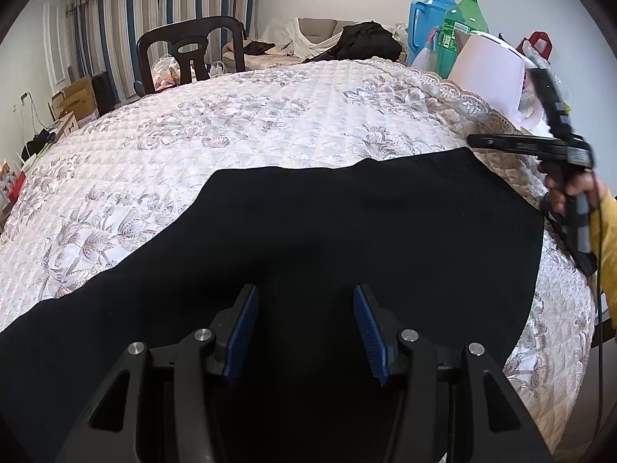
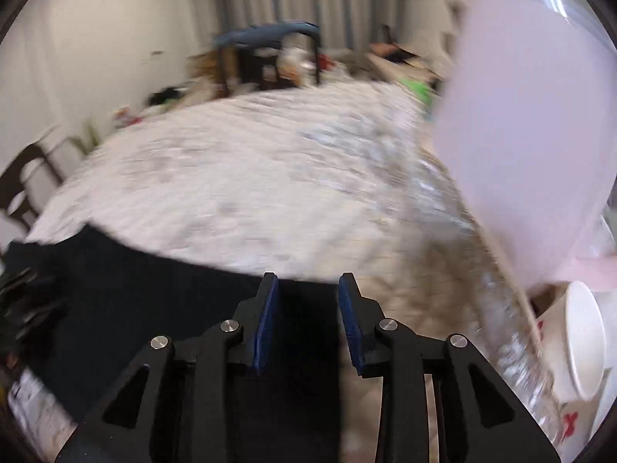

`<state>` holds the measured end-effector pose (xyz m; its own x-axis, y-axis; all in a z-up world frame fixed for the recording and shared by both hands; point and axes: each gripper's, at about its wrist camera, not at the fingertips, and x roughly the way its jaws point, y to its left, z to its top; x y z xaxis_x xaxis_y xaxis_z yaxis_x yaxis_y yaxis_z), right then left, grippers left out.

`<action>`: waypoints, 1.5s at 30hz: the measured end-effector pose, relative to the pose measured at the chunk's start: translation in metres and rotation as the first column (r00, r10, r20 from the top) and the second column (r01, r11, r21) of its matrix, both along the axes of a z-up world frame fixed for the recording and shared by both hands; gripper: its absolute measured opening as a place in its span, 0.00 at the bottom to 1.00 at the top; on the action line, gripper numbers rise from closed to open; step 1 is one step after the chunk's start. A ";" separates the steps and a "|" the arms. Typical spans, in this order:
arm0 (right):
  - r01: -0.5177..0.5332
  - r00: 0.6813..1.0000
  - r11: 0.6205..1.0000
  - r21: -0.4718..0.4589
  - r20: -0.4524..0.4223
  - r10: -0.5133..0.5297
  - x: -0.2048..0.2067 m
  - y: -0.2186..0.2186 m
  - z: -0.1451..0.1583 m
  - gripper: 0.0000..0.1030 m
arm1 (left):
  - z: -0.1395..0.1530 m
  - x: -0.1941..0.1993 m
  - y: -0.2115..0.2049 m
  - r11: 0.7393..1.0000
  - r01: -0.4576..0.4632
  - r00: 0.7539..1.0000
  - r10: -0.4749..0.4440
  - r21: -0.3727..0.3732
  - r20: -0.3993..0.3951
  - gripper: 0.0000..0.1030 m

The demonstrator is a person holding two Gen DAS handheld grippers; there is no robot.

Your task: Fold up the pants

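The black pants lie spread flat on the quilted cover of the table, reaching from its near edge toward the right edge, one leg trailing off to the left. The cloth looks soft, limp and fairly light, with a matte knit that should not slip much. It will sag and crease wherever it is lifted, so it is best pinched at a hem or outer edge, both ends together. The left gripper hangs over the middle of the fabric, jaws spread and empty. The right gripper sits at the pants' far right corner, jaws apart with nothing between them. Bottles and a paper cup crowd the right edge.
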<state>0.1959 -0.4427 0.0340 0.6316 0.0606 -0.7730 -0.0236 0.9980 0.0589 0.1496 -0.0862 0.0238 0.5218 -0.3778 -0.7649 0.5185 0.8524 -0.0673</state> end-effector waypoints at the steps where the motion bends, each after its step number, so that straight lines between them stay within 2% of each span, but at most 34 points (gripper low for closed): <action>1: 0.021 1.000 1.000 -0.004 -0.014 -0.021 0.004 -0.002 -0.005 0.32 | 0.000 0.000 -0.001 1.000 0.001 1.000 -0.001 0.003 0.002 0.53; 5: 0.040 0.999 0.999 0.037 -0.035 -0.038 0.008 0.000 -0.015 0.32 | -0.001 -0.001 -0.002 1.000 0.007 1.000 -0.007 0.005 0.010 0.56; 8: -0.007 0.998 0.992 0.125 -0.060 0.015 0.004 0.001 -0.015 0.32 | -0.001 0.000 -0.001 1.000 0.009 1.000 -0.009 0.003 0.010 0.56; 13: -0.042 0.997 0.997 0.059 -0.068 0.046 -0.002 0.009 -0.013 0.32 | -0.001 0.000 -0.001 1.000 0.010 1.000 -0.010 -0.001 0.011 0.57; 16: -0.023 0.997 0.992 0.126 -0.068 0.032 0.004 0.001 -0.015 0.32 | -0.001 0.000 -0.001 1.000 0.009 1.000 -0.009 -0.001 0.011 0.57; 20: -0.026 0.997 0.990 0.140 -0.066 0.036 0.005 0.002 -0.016 0.33 | -0.001 0.000 -0.002 1.000 0.008 1.000 -0.008 0.002 0.012 0.57; 22: -0.036 0.997 0.993 0.112 -0.068 0.044 0.002 0.008 -0.014 0.30 | -0.001 0.000 -0.003 1.000 0.007 1.000 -0.007 0.001 0.011 0.57; 23: -0.044 0.997 0.991 0.124 -0.065 0.052 0.000 0.009 -0.013 0.13 | -0.001 0.000 -0.003 1.000 0.007 1.000 -0.007 0.000 0.011 0.57; 24: -0.050 0.996 0.987 0.153 -0.064 0.061 -0.002 0.009 -0.013 0.07 | -0.001 0.000 -0.003 1.000 0.007 1.000 -0.007 0.001 0.011 0.57; 27: -0.032 0.999 0.994 0.107 -0.018 0.034 -0.010 0.011 -0.007 0.07 | -0.001 0.000 -0.003 1.000 0.007 1.000 -0.007 0.002 0.012 0.57; 31: 0.000 0.999 0.992 0.122 0.053 -0.007 -0.017 -0.002 0.011 0.06 | -0.001 0.000 -0.002 1.000 0.008 1.000 -0.008 0.002 0.012 0.57; 34: 0.040 0.999 0.996 0.085 -0.003 -0.040 -0.009 -0.010 0.004 0.03 | -0.002 -0.001 -0.003 1.000 0.008 1.000 -0.008 0.006 0.015 0.58; 36: 0.104 0.994 0.993 -0.050 -0.025 -0.105 -0.005 -0.012 -0.006 0.00 | -0.002 -0.002 -0.003 1.000 0.009 1.000 -0.009 0.008 0.016 0.58; 37: 0.112 0.993 0.993 -0.035 -0.033 -0.114 -0.005 -0.016 -0.009 0.00 | -0.002 -0.001 -0.002 1.000 0.009 1.000 -0.009 0.005 0.015 0.58; 39: 0.104 0.995 0.993 0.064 -0.015 -0.103 -0.009 -0.024 -0.004 0.00 | -0.002 -0.002 -0.002 1.000 0.009 1.000 -0.009 0.006 0.015 0.58; 42: 0.109 0.994 0.994 0.015 0.001 -0.109 -0.013 -0.021 0.004 0.00 | -0.002 -0.002 -0.002 1.000 0.012 1.000 -0.012 0.013 0.018 0.59; 45: 0.093 0.996 0.995 0.041 -0.002 -0.093 -0.017 -0.016 0.009 0.00 | -0.002 -0.002 -0.002 1.000 0.010 1.000 -0.011 0.013 0.017 0.59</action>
